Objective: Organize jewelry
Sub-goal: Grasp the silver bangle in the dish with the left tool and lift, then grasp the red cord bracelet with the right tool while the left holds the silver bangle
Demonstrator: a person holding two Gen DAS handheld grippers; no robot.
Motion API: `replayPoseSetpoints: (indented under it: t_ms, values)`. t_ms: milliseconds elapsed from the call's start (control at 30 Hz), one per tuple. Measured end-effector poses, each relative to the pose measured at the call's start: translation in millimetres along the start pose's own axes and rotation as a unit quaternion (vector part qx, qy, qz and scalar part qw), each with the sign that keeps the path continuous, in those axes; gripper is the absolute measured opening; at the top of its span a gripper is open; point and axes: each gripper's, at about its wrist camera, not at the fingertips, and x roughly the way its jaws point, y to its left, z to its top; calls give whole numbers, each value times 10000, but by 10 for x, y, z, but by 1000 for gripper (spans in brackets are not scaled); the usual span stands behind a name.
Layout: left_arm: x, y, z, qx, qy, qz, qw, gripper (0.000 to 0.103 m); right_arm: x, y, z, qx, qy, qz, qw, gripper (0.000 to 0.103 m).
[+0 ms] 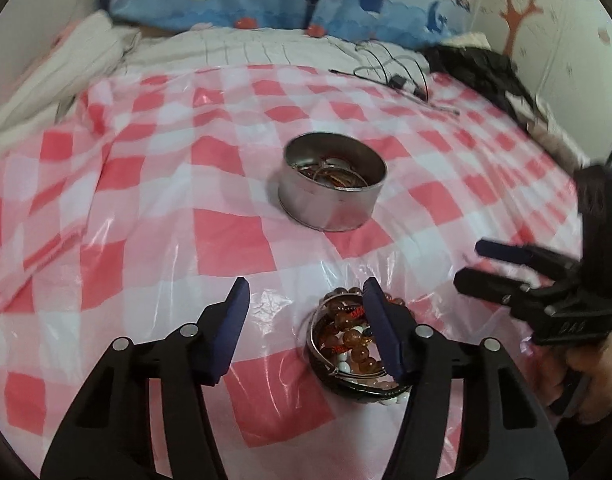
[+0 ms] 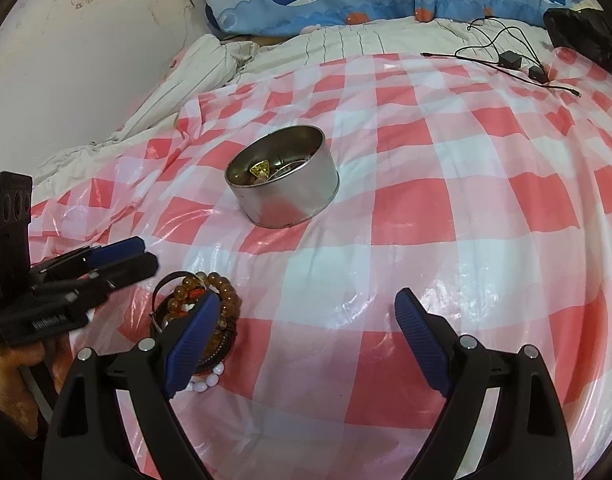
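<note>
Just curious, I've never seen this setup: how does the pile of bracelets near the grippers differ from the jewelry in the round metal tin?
The bracelet pile lies loose on the checked plastic sheet, while the tin's jewelry sits inside the metal tin. The pile is mostly amber and white beads with dark bands; the tin holds mainly thin metal rings plus a yellow triangular piece. The pile lies close to both grippers, the tin farther off. Both are tangled heaps.

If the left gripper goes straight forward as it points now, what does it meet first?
Probably the round metal tin, which lies straight ahead of the open left gripper. The pile of bead bracelets sits just below its right finger, so depth is uncertain.
</note>
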Motion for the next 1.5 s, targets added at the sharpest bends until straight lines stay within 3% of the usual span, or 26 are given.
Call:
replayPoseSetpoints:
  t_ms: [100, 167, 267, 600, 733, 833, 1033, 1300, 1433, 1500]
  values:
    - [90, -51, -32, 123, 225, 42, 9997, 37, 1, -1, -3, 7, 10, 3, 10000, 86]
    - [125, -65, -53, 194, 358, -6, 9992, 12, 3, -8, -3, 15, 21, 0, 10000, 86]
    - [119, -76, -56, 249, 453, -89, 9986, 4, 11, -15, -8, 25, 44, -10, 10000, 86]
    - [-209, 186, 67, -569, -128, -1129, 9919, 3, 54, 24, -26, -86, 120, 10, 9999, 86]
    - [-318, 318, 109, -826, -388, -1002, 9908, 3, 50, 160, -38, -425, 48, 125, 9990, 86]
    - [-363, 408, 119, -1014, -487, -969, 9889, 3, 21, 426, -64, -1025, -75, 390, 9939, 86]
    - [-384, 438, 132, -998, -504, -974, 9890, 3, 74, 714, -98, -1595, -68, 736, 9844, 60]
    - [-408, 448, 141, -1018, -538, -971, 9886, 3, 345, 809, 27, -1958, 329, 637, 9780, 35]
    - [-400, 437, 145, -1004, -527, -979, 9887, 3, 433, 801, -25, -2005, 548, 578, 9764, 29]
    - [-397, 437, 148, -1006, -523, -977, 9887, 3, 464, 753, -38, -1973, 650, 484, 9770, 15]
